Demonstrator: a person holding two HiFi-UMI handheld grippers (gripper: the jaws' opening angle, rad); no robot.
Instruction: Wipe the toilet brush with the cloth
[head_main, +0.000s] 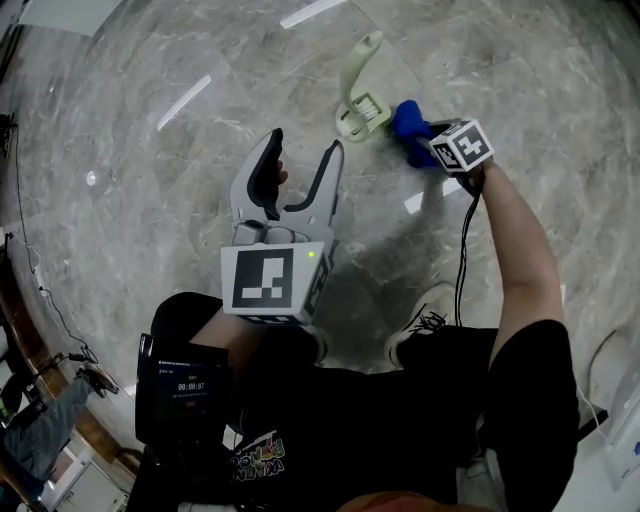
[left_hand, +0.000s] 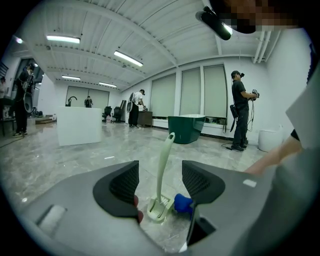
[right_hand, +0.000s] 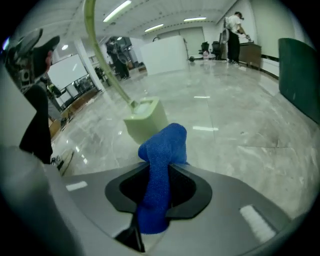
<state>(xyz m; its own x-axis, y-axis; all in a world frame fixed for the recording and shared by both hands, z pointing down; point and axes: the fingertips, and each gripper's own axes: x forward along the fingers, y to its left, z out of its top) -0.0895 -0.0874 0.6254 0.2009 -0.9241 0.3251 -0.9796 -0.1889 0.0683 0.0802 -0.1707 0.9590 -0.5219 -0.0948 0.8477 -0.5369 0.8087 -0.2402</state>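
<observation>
Right gripper view: tool (right_hand: 159, 170) pinching cloth (right_hand: 163, 144)

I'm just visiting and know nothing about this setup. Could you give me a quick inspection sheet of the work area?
Surface: glossy grey marble floor.
Job's things: pale green toilet brush standing in its base; blue cloth beside the base, contact unclear.
Clutter: nothing seen.
Grippers: left gripper open, empty, short of the brush; right gripper shut on the cloth.
Cables: black cable along the right forearm.
Surroundings: open hall, people standing, dark green tub, white counter.
</observation>
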